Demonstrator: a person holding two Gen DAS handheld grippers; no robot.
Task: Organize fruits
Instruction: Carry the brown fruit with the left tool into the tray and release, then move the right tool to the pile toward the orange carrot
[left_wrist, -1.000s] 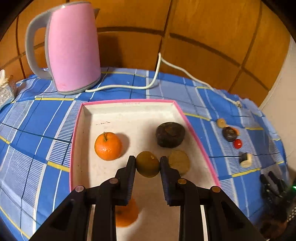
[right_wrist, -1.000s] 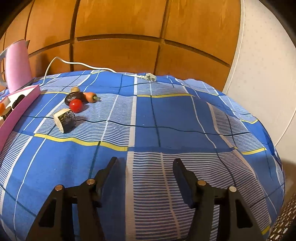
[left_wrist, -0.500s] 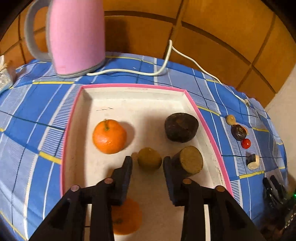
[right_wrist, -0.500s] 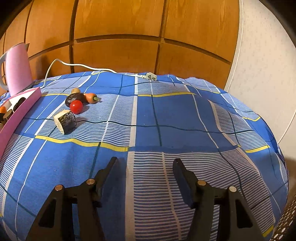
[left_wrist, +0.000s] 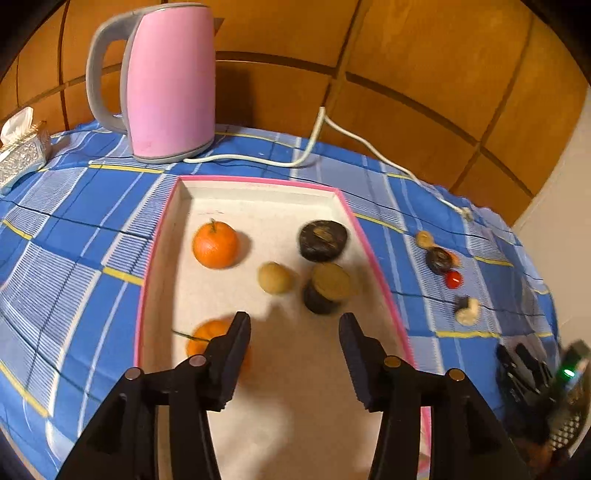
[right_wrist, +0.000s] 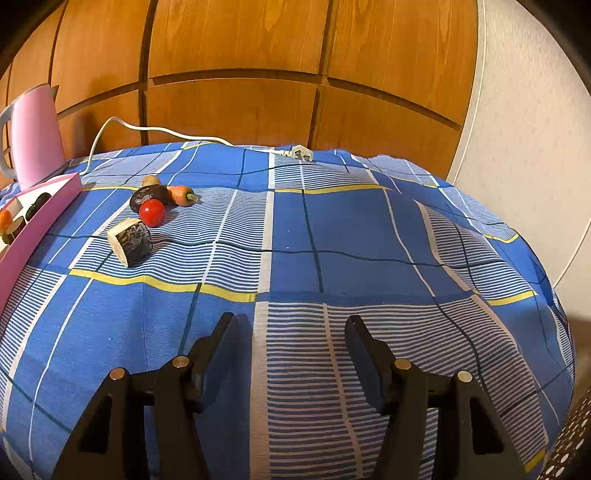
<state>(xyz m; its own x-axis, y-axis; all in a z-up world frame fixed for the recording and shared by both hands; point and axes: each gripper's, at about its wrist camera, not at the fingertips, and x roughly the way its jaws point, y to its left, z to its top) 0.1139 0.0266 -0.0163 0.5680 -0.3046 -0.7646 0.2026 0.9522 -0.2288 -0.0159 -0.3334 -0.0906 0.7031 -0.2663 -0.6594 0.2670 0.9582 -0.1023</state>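
Observation:
A pink-rimmed white tray (left_wrist: 258, 192) holds an orange (left_wrist: 215, 244), a small tan round fruit (left_wrist: 274, 277), two dark cut pieces (left_wrist: 323, 240) (left_wrist: 328, 288) and a second orange (left_wrist: 207, 338) partly hidden by my left finger. My left gripper (left_wrist: 294, 334) is open and empty above the tray, drawn back from the tan fruit. My right gripper (right_wrist: 290, 338) is open and empty over the cloth. Loose on the cloth lie a red tomato (right_wrist: 151, 212), a dark fruit (right_wrist: 146, 197), a small carrot-like piece (right_wrist: 180, 194), a tan nut (right_wrist: 150, 180) and a cut chunk (right_wrist: 130, 241).
A pink kettle (left_wrist: 162, 81) stands behind the tray, its white cord (left_wrist: 332, 125) running right to a plug (right_wrist: 301, 152). A tissue box (left_wrist: 22, 147) sits at the far left. The tray's edge (right_wrist: 37, 221) shows left in the right wrist view. A wooden wall stands behind the table.
My left gripper opened and let go of the tan fruit, which now lies in the tray. The gripper drew back and up. The right gripper barely moved.

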